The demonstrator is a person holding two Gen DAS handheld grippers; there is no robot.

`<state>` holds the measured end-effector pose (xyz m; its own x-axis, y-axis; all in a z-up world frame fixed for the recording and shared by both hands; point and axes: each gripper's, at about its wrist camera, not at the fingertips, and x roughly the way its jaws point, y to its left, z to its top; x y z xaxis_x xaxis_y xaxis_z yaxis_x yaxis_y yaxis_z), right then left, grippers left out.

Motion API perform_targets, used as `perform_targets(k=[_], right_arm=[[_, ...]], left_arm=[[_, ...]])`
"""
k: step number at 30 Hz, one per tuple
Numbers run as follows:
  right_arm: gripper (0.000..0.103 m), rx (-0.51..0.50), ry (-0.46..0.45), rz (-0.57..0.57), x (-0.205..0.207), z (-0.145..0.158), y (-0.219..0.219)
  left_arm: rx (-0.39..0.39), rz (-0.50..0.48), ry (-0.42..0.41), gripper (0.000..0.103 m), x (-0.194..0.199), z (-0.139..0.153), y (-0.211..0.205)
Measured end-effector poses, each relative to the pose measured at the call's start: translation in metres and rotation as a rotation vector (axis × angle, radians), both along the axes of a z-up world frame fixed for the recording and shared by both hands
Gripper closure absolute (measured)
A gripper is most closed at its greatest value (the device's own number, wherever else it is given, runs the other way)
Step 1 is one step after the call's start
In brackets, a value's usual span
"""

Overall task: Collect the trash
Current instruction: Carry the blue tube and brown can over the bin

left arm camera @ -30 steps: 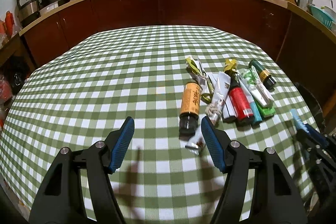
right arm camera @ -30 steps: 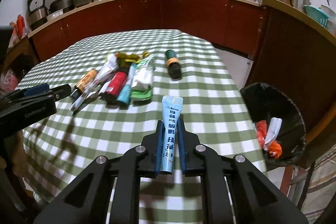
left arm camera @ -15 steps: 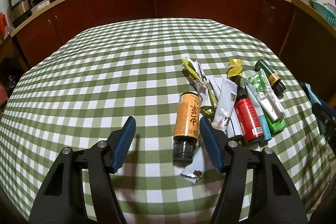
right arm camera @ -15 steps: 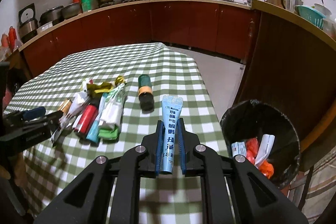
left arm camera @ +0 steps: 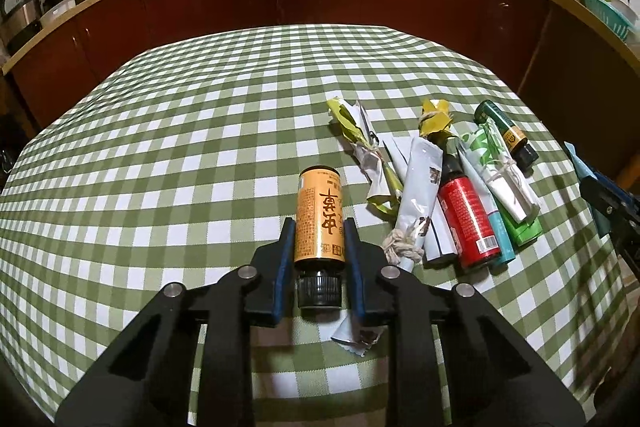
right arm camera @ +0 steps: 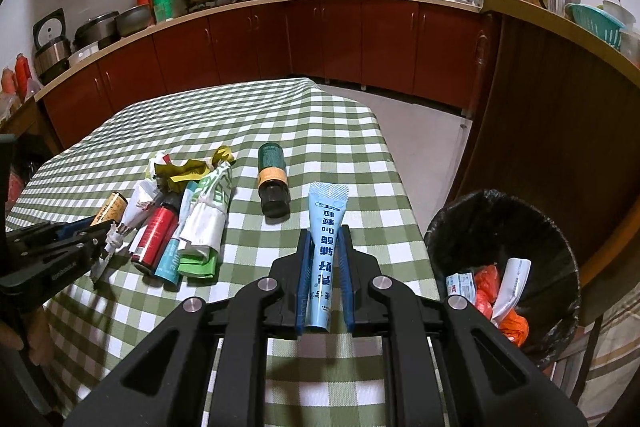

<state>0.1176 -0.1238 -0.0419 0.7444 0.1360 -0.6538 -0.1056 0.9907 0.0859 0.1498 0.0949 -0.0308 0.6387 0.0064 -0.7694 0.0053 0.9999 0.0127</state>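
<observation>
My left gripper [left arm camera: 319, 227] is shut on an orange bottle [left arm camera: 319, 215] with a black cap, lying on the green checked tablecloth [left arm camera: 180, 167]. Right of it lies a pile of trash: crumpled wrappers [left arm camera: 372, 155], a white tube [left arm camera: 416, 195], a red can [left arm camera: 468, 219] and a green bottle [left arm camera: 506, 135]. My right gripper [right arm camera: 324, 239] is shut on a light blue tube [right arm camera: 325, 247], held above the table's right edge. A black-lined trash bin [right arm camera: 504, 267] stands on the floor to its right, with wrappers inside.
Dark red kitchen cabinets [right arm camera: 360, 43] with a cluttered counter curve around the table. The trash pile [right arm camera: 180, 223] and the green bottle [right arm camera: 273, 179] lie left of and ahead of my right gripper. The left gripper [right arm camera: 52, 259] shows at the left edge.
My left gripper moved forward and closed on the orange bottle. My right gripper, still holding the blue tube, drew back and toward the bin, which now shows more fully.
</observation>
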Motion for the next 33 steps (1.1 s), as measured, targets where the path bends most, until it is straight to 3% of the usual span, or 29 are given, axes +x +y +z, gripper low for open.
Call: perform_targets(k=[16,33], right_arm=[[0.089,-0.010,-0.028,-0.019,-0.009,0.007,-0.009],[0.089,-0.063,-0.051,-0.173,-0.022,0.008,-0.090]], left_arm=[[0.011,-0.004,-0.080,0.080,-0.028,0.033,-0.017],[-0.024,-0.224,-0.128,0.080,-0.023,0.047,-0.145]])
